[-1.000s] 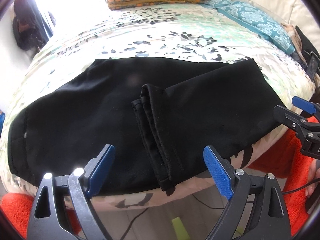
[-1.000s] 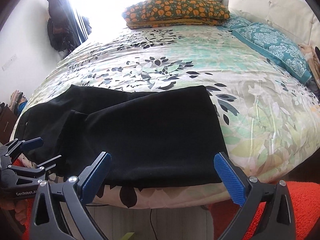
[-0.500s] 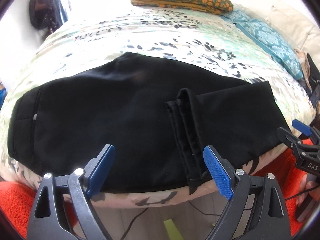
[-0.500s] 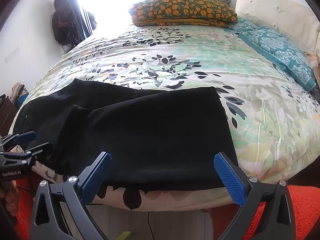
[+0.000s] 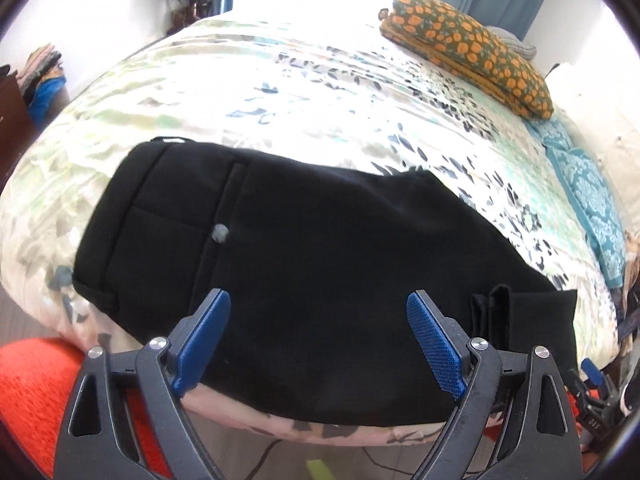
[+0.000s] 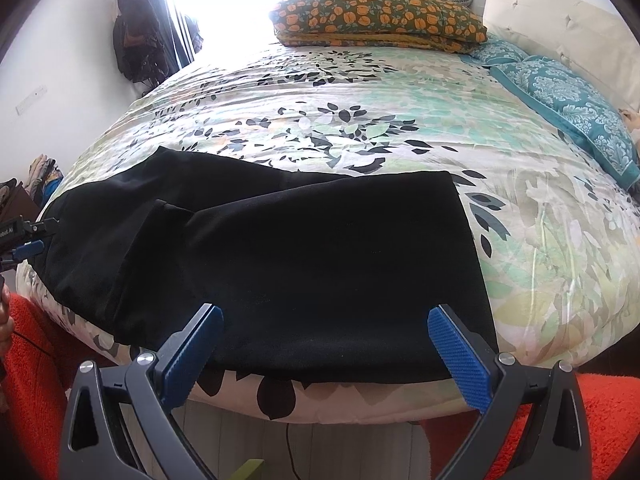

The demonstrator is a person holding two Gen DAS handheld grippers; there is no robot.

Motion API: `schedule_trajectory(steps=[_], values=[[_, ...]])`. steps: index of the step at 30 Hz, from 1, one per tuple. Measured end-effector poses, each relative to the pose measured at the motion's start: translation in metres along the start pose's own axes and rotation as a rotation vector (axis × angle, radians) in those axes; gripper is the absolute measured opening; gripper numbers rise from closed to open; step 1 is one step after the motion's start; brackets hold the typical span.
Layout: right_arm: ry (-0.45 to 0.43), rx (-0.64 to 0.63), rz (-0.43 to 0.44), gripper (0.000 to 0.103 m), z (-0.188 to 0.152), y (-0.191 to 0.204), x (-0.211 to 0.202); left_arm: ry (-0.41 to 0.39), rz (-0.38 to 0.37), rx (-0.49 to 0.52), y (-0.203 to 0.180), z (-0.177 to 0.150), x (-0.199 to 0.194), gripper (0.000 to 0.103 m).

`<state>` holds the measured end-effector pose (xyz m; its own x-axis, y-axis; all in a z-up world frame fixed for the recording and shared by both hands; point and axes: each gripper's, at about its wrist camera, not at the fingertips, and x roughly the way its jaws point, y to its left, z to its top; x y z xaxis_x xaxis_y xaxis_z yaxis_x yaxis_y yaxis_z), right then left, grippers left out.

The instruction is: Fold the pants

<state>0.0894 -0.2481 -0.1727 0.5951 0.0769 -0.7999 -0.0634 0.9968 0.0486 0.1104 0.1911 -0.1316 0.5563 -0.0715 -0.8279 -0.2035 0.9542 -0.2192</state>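
Counting, we see one pair of black pants [image 6: 304, 256], matte cloth folded into a long rectangle lying lengthwise along the floral bed's [image 6: 400, 128] near edge. Our left gripper [image 5: 318, 340] and right gripper [image 6: 326, 350] both gape wide, holding nothing.

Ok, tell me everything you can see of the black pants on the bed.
The black pants, matte woven-looking fabric, lie flat along the near edge of the floral bedspread, legs folded back over the upper part with hems lying across it. The waistband end shows pocket seams and a small pale button. Neither open gripper touches them.
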Motion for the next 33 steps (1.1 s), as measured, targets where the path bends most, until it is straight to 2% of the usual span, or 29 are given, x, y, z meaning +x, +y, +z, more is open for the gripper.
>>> schedule_trajectory(steps=[5, 10, 13, 17, 19, 21, 22, 25, 28, 31, 33], values=[[0.002, 0.005, 0.009, 0.102, -0.001, -0.002, 0.0, -0.033, -0.005, -0.044, 0.046, 0.043, -0.012, 0.093], [0.001, 0.015, 0.017, 0.102, -0.001, -0.003, 0.0, 0.017, -0.036, -0.061, 0.096, 0.075, -0.002, 0.093], [0.003, 0.015, 0.017, 0.102, -0.001, -0.002, 0.0, 0.04, -0.073, -0.138, 0.13, 0.085, 0.006, 0.093], [0.022, 0.009, 0.012, 0.102, -0.002, 0.001, 0.005, 0.111, -0.131, -0.226, 0.159, 0.08, 0.03, 0.093], [0.028, 0.002, 0.008, 0.102, -0.002, 0.004, 0.007, 0.14, -0.106, -0.218, 0.165, 0.075, 0.045, 0.093], [0.031, -0.008, 0.005, 0.102, -0.002, 0.007, 0.008, 0.163, -0.038, -0.205, 0.171, 0.07, 0.06, 0.093], [0.031, -0.014, 0.005, 0.102, -0.002, 0.008, 0.009, 0.182, -0.038, -0.223, 0.177, 0.067, 0.068, 0.096], [0.034, -0.027, 0.002, 0.102, -0.002, 0.012, 0.009, 0.239, -0.122, -0.34, 0.195, 0.061, 0.083, 0.101], [0.041, -0.027, 0.001, 0.102, -0.002, 0.012, 0.012, 0.252, -0.141, -0.308, 0.192, 0.059, 0.085, 0.103], [0.05, -0.013, 0.003, 0.102, -0.001, 0.01, 0.016, 0.298, -0.21, -0.258, 0.182, 0.056, 0.087, 0.102], [0.053, -0.006, 0.006, 0.102, 0.0, 0.01, 0.018, 0.313, -0.203, -0.211, 0.173, 0.055, 0.088, 0.102]])
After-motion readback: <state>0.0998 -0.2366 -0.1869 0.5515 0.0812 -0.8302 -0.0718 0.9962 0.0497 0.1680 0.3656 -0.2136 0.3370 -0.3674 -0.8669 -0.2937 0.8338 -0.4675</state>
